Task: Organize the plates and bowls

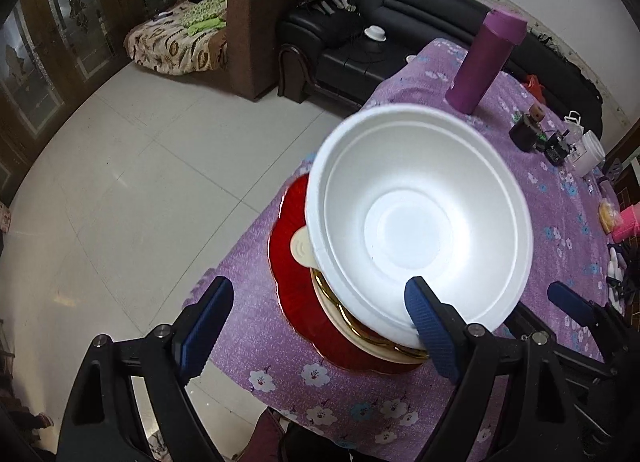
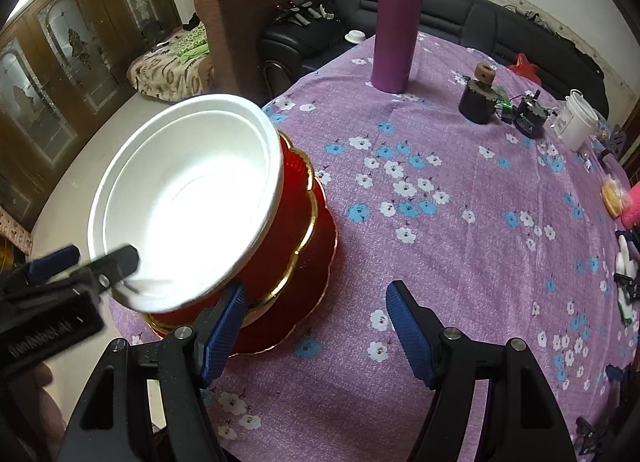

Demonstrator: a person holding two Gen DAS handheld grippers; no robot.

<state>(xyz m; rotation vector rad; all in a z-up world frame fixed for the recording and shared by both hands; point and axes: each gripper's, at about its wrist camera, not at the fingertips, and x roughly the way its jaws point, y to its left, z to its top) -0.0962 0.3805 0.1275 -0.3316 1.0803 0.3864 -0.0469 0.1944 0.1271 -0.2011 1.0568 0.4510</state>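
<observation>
A white foam bowl [image 1: 420, 217] sits tilted on top of a stack: a gold-rimmed red bowl [image 2: 294, 221], then a red scalloped plate [image 1: 288, 286], at the near left corner of the table. In the left wrist view my left gripper [image 1: 316, 322] is open, its right finger inside the white bowl's [image 2: 188, 197] near rim. My right gripper [image 2: 314, 330] is open just right of the stack, its left finger against the red bowl's side. The left gripper also shows in the right wrist view [image 2: 96, 262].
The table has a purple flowered cloth [image 2: 440, 221]. A purple flask [image 2: 396, 25] stands at the far side. Small dark jars [image 2: 478, 95] and a white tub [image 2: 576, 119] sit at the far right. The table edge and tiled floor [image 1: 120, 181] lie to the left.
</observation>
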